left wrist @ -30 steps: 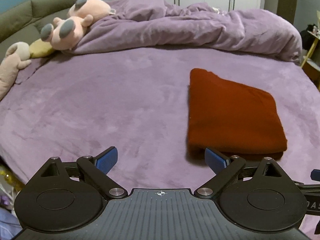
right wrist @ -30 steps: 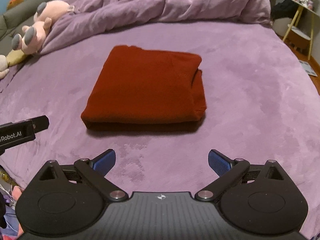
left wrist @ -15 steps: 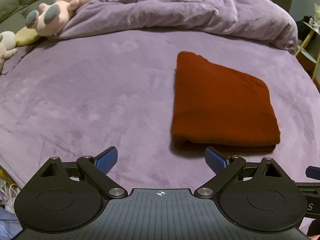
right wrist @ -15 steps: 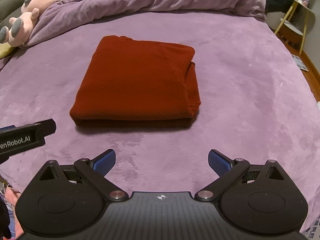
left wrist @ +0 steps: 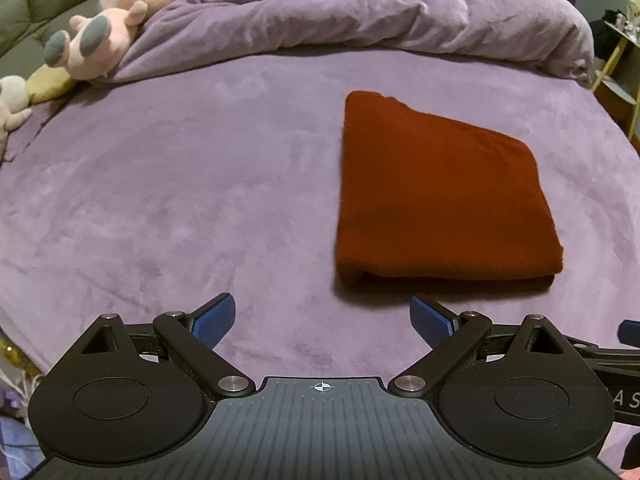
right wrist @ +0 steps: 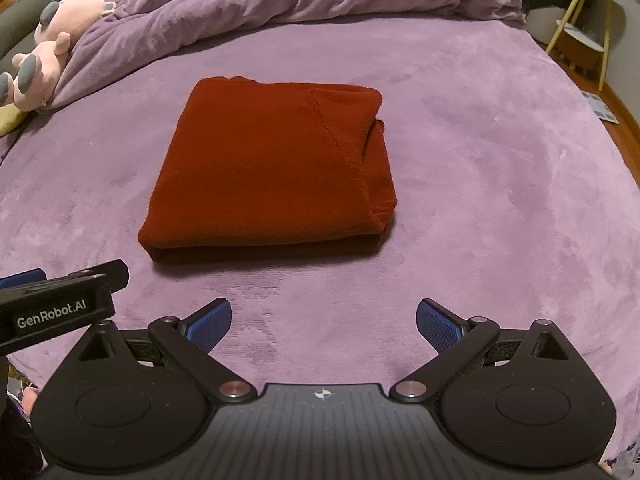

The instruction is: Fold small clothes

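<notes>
A dark red garment (left wrist: 436, 196) lies folded into a flat rectangle on the purple bed (left wrist: 180, 184). In the right wrist view the red garment (right wrist: 272, 168) lies straight ahead, its folded layers showing at the right edge. My left gripper (left wrist: 322, 320) is open and empty, held above the bed just short of the garment's near left corner. My right gripper (right wrist: 324, 322) is open and empty, a little short of the garment's near edge. The left gripper's body (right wrist: 60, 304) shows at the left of the right wrist view.
A rumpled purple duvet (left wrist: 360, 12) is bunched along the far side of the bed. Pink plush toys (left wrist: 108, 40) lie at the far left by a grey sofa. A yellow-legged side table (right wrist: 580, 24) stands beyond the bed's right edge.
Both grippers have drawn back and risen slightly from the folded garment, so it sits a bit farther off in both views. Both stay open; the garment has not moved.
</notes>
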Demonstrator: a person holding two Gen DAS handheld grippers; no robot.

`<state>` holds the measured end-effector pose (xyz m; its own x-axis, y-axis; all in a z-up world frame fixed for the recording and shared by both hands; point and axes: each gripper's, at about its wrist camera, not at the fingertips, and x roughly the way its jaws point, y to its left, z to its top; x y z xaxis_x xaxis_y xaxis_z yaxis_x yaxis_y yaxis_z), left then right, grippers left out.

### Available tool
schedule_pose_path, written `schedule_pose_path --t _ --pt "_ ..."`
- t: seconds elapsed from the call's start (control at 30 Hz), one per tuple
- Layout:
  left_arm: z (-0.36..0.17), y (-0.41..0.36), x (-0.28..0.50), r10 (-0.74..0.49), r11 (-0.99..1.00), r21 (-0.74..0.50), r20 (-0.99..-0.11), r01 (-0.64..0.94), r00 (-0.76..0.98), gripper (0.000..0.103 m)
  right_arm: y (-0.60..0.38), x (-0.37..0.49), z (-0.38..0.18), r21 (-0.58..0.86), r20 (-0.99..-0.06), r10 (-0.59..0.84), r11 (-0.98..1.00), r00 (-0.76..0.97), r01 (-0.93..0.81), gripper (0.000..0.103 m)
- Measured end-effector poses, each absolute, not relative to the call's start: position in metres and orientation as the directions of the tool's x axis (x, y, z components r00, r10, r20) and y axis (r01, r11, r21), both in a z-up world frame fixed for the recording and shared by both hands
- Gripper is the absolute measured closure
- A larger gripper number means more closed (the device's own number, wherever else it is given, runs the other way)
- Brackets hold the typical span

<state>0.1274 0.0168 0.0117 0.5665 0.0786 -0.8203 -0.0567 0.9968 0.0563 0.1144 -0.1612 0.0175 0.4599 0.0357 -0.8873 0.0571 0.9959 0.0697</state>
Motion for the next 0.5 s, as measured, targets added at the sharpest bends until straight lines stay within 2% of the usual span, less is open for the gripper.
schedule_pose_path --t 0.5 --pt "0.0117 0.0216 0.1224 0.048 0.998 0.012 -0.835 -0.069 0.548 0.005 -0.1600 0.1094 0.0205 0.064 -0.885 0.023 0.995 0.465 0.073 0.004"
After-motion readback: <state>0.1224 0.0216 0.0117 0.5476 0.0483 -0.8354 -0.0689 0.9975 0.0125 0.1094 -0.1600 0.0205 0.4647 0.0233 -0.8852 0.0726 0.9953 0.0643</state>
